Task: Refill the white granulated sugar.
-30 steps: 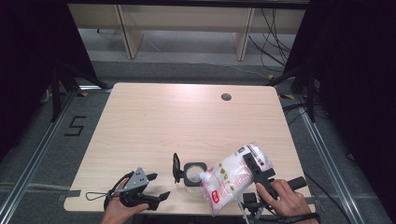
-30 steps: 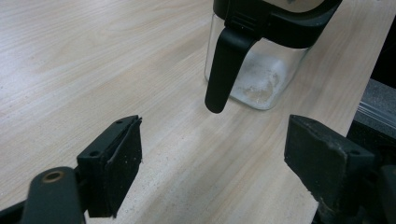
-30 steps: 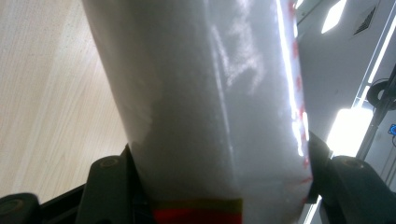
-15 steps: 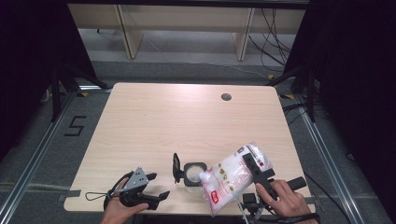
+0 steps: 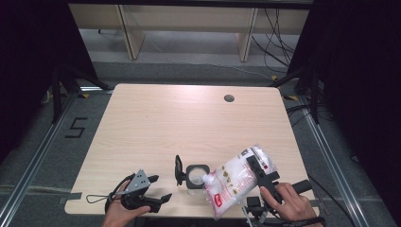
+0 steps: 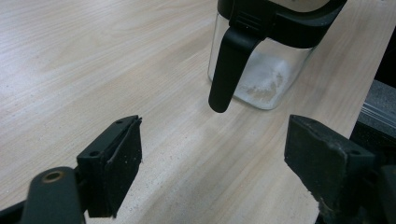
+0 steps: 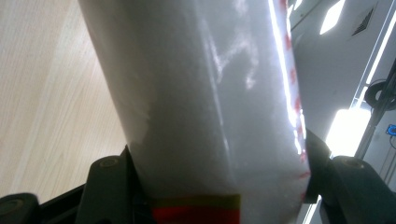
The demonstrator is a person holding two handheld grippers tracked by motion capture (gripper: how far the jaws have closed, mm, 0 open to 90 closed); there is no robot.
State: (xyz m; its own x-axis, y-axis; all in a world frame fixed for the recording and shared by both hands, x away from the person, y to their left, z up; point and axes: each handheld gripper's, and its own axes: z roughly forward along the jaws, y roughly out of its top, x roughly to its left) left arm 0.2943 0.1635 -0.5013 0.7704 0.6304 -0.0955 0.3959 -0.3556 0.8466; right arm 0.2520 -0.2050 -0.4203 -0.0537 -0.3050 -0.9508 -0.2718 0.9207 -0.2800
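A clear square jar (image 5: 195, 177) with a black rim stands near the table's front edge, its black lid (image 5: 178, 170) swung open to the left. In the left gripper view the jar (image 6: 266, 70) holds a little white powder at its bottom. My right gripper (image 5: 259, 171) is shut on a white plastic bag (image 5: 234, 182) with red print, held tilted with its lower corner at the jar's mouth. In the right gripper view the bag (image 7: 210, 93) bulges between both jaws. My left gripper (image 5: 160, 187) rests open on the table, left of the jar, with nothing between its jaws (image 6: 212, 154).
The light wooden table (image 5: 189, 123) has a round cable hole (image 5: 229, 98) at the back right. Dark frames and cables surround it on the floor. The front table edge lies just under both hands.
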